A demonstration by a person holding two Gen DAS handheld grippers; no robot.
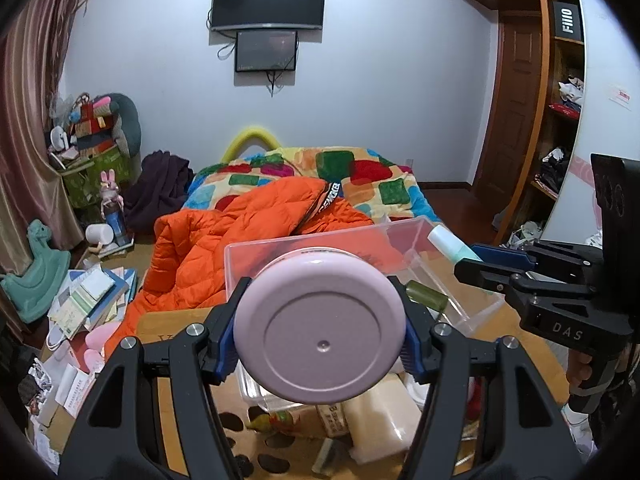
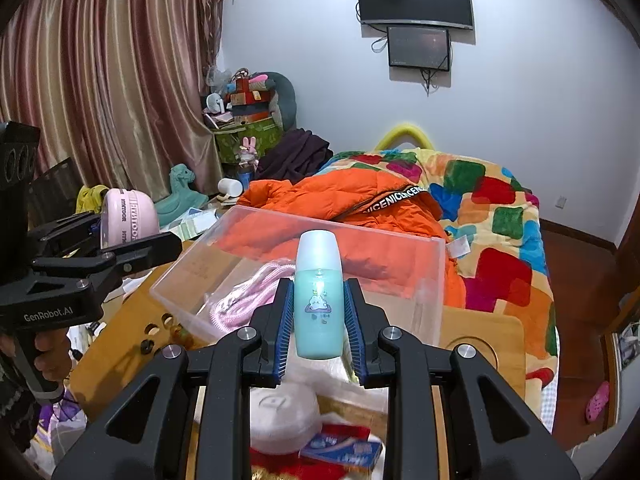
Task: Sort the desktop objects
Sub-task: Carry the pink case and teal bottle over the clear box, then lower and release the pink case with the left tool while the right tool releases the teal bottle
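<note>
My left gripper (image 1: 319, 332) is shut on a round pink container (image 1: 320, 332), its flat base facing the camera. It also shows in the right wrist view (image 2: 128, 216), held left of the bin. My right gripper (image 2: 319, 320) is shut on an upright teal bottle (image 2: 319, 296) with a pale cap. That bottle's top shows in the left wrist view (image 1: 452, 248) over the bin. A clear plastic bin (image 2: 436, 280) stands on the wooden table (image 2: 480, 332) ahead of both grippers, with a pink cord (image 2: 244, 300) inside it.
An olive-green object (image 1: 426, 298) lies by the bin. A white round case (image 2: 280, 412), a blue packet (image 2: 340, 450) and a white block (image 1: 380, 420) lie on the near table. A bed with an orange jacket (image 1: 224, 256) stands behind the table. Books clutter the floor at the left (image 1: 88, 300).
</note>
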